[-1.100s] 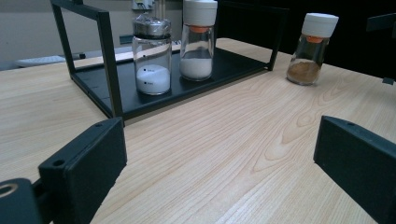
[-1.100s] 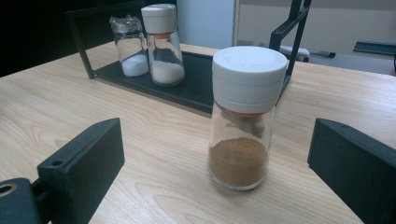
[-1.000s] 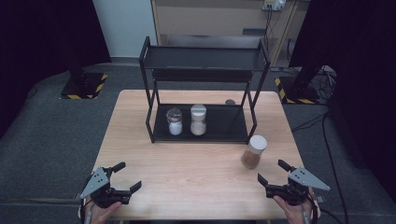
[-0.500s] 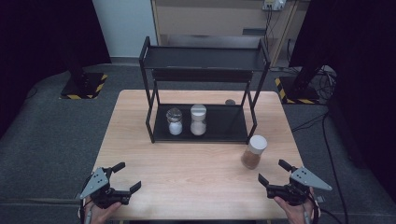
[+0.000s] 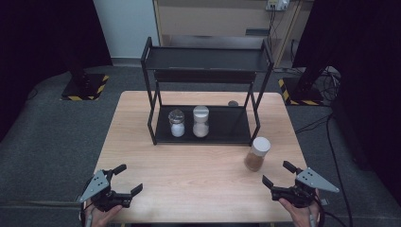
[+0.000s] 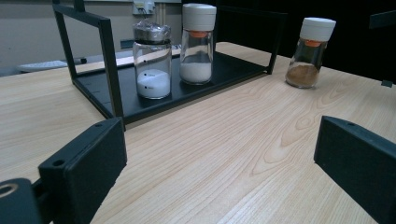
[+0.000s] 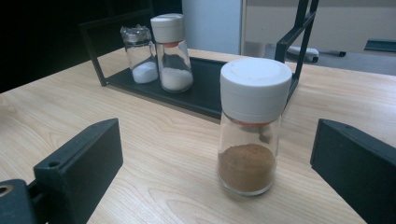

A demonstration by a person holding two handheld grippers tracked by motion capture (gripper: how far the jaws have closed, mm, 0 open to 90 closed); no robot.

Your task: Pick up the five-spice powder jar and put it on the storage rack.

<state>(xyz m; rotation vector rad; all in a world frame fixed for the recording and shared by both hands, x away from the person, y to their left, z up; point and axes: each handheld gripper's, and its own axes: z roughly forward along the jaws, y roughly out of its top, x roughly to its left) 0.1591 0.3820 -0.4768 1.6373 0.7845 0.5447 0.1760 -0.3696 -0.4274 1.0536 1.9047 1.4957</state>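
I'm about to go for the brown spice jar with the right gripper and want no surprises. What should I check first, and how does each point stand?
1. Right gripper open: ok, jaws spread wide and holding nothing.
2. Glass jar of brown powder with a white cap upright on the light wooden table: ok.
3. Jar lined up between the jaws: ok in the right gripper view, though it is not yet reached.
4. Jar clear of the black metal two-tier rack: ok, it stands apart, just off the rack's front right corner.
5. Left gripper out of the way: ok, open at the near left edge.
6. Cap tight: cannot tell.
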